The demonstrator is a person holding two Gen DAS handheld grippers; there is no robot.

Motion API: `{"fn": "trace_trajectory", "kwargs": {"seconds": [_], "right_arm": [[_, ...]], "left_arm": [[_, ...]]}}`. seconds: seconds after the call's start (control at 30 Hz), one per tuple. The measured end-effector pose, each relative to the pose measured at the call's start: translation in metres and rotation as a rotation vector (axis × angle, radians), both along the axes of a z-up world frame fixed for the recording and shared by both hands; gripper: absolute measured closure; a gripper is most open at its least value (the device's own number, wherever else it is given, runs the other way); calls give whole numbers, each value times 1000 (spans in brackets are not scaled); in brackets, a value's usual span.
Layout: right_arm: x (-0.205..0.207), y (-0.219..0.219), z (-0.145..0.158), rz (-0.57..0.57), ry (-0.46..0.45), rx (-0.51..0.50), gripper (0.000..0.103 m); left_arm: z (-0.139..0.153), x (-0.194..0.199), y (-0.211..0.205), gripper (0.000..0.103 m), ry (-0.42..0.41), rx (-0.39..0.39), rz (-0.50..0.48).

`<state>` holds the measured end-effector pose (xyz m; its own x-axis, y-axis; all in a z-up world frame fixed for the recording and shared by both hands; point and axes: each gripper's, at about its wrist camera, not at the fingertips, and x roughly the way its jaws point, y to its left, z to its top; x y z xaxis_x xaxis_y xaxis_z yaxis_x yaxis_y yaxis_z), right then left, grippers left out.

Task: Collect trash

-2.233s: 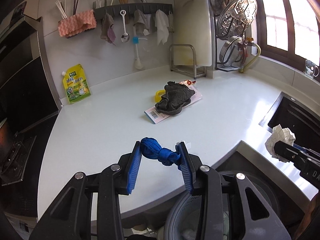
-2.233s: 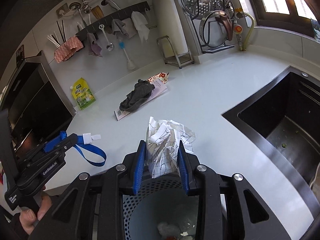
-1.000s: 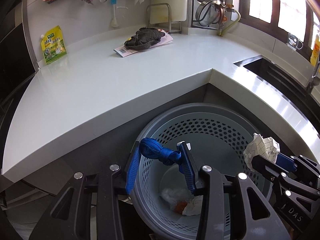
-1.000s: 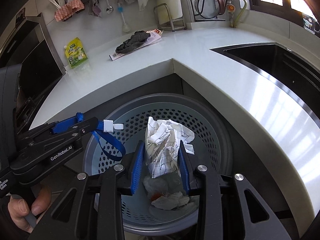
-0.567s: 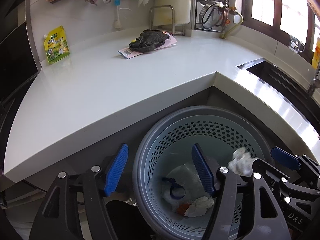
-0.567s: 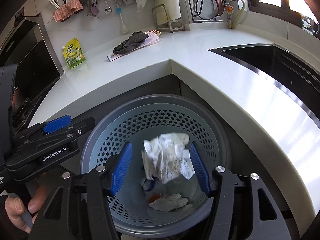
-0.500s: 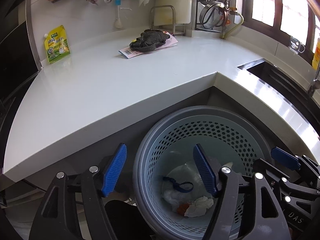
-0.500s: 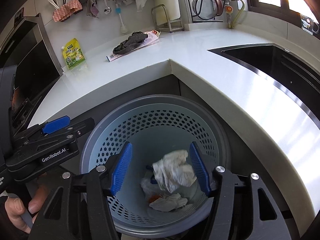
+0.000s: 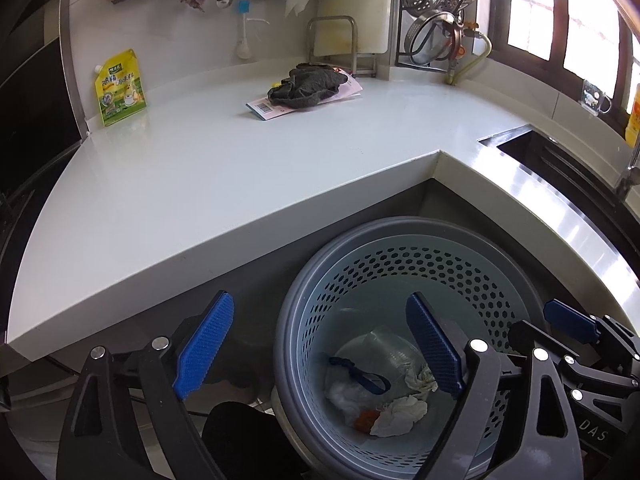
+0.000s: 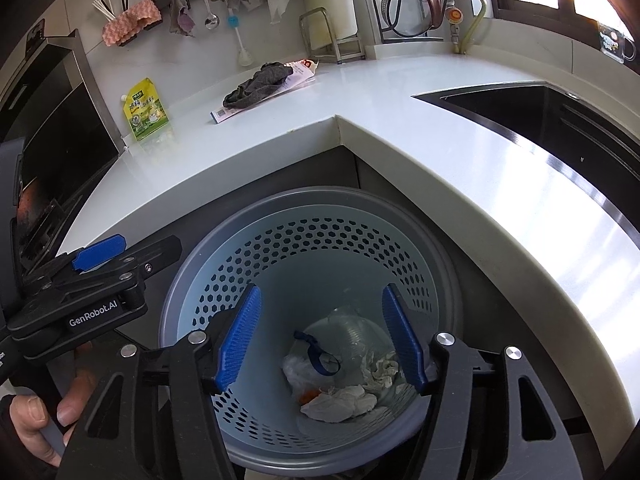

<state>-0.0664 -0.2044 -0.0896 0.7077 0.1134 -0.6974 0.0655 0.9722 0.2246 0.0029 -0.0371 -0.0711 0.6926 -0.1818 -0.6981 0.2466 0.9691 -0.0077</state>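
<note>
Blue strap dropped into bin, white counter, window possibly open

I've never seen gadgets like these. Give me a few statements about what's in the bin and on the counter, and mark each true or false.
1. A blue strap lies inside the perforated bin. True.
2. The right gripper is clamped on a crumpled paper. False: its jaws are open with nothing between them; the crumpled paper lies in the bin.
3. A dark cloth lies on a flat packet on the counter. True.
4. The left gripper has its jaws shut. False: they stand wide open and hold nothing.
5. The yellow pouch lies in the bin. False: it stands on the counter by the wall.
</note>
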Motion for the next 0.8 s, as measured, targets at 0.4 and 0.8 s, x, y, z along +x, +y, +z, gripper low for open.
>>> {"fn": "trace_trajectory", "kwargs": {"seconds": [0.4,0.8], "right_arm": [[4,-6,13,-9,-33,20,40],[36,1,63,43,-141,6,36]], "left_arm": [[15,1,3,8,-32,-6,-1],[58,19,24,7,-103,-47,38]]}}
